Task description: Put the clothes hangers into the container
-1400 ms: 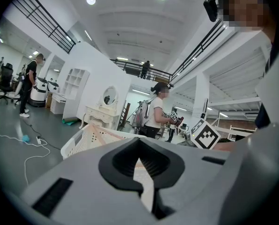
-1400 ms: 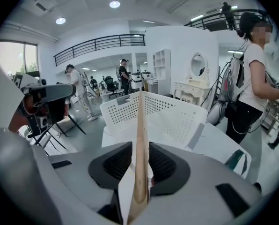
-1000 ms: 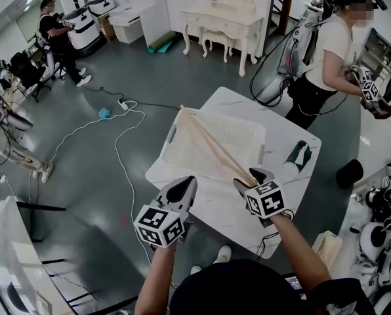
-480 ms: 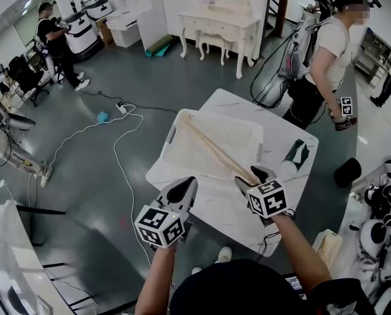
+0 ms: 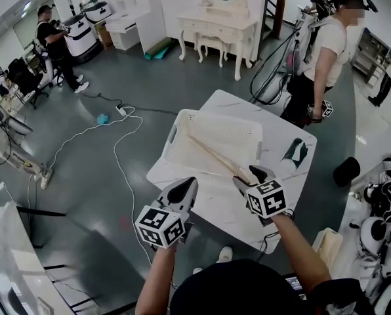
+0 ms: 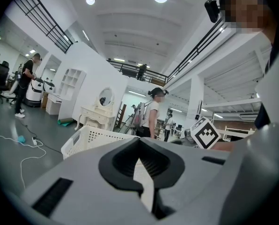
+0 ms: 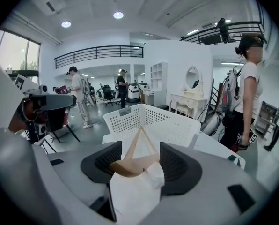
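Grip check first: my right claw [image 5: 251, 174] is clenched on one end of the pale wooden triangular clothes hanger [image 5: 212, 155]. In the right gripper view the wood sits crosswise between the ribbed pads [image 7: 174, 165], held near a corner only. My left claw [image 5: 185, 188] is closed on nothing and hovers above the near edge of the white marbled tabletop [image 5: 215, 209], clear of everything. From my grip the hanger runs forward, crosses the near rim and reaches down into the white perforated plastic laundry basket [image 5: 174, 135]. Whether its far tip touches the basket floor I cannot tell.

Risk 1: an end-hold on a long piece gives it leverage, so any twist could swing it in the pads or work it loose.

Risk 2: if I let go here, the near end may catch on the rim, and the hanger could then tip back out onto the table.

Risk 3: the basket looks light and nothing braces it, so a forward push could slide it towards the far table edge.

A dark green object [image 5: 294, 155] lies just right of the basket. A person in a white top [image 5: 327, 44] stands beyond the far corner.
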The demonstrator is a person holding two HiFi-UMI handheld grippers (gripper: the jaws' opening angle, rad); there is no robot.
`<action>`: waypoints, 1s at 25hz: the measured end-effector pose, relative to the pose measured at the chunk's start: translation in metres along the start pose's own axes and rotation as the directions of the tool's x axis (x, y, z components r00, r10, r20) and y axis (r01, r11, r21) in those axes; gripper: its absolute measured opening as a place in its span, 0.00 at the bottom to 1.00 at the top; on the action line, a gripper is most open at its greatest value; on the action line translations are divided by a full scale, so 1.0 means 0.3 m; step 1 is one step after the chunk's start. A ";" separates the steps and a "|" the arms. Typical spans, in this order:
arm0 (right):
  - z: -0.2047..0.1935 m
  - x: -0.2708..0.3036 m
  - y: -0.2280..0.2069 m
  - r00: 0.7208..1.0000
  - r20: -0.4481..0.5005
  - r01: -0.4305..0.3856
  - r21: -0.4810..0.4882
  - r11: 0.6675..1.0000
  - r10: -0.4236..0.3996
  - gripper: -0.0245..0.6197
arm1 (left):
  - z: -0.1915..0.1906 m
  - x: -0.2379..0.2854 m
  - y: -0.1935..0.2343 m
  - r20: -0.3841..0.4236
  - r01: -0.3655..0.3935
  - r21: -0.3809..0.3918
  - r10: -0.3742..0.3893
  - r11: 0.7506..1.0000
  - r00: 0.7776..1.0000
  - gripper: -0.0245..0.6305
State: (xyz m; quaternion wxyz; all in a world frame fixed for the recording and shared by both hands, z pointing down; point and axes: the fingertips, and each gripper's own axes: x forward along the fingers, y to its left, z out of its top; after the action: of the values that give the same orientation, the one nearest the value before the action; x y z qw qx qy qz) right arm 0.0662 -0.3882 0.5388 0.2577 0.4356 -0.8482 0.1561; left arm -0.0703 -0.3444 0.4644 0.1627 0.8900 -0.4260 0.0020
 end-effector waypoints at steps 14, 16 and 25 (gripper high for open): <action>0.021 -0.073 0.059 0.999 0.037 0.012 -0.004 1.000 -0.012 0.41 | 0.005 -0.063 -0.044 0.011 0.022 0.012 -0.022 1.000 1.000 0.04; 0.029 -0.086 0.070 0.999 0.045 0.017 -0.004 1.000 -0.016 0.41 | 0.010 -0.075 -0.049 0.014 0.028 0.016 -0.028 0.999 1.000 0.04; 0.069 -0.149 0.123 0.993 0.112 0.031 0.006 0.999 -0.032 0.41 | 0.027 -0.125 -0.077 0.021 0.051 0.033 -0.052 0.998 0.998 0.04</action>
State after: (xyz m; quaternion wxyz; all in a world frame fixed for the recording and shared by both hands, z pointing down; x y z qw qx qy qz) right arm 0.0515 -0.3478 0.4948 0.2113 0.4575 -0.8540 0.1294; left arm -0.0778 -0.3048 0.4447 0.1435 0.9032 -0.4044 -0.0048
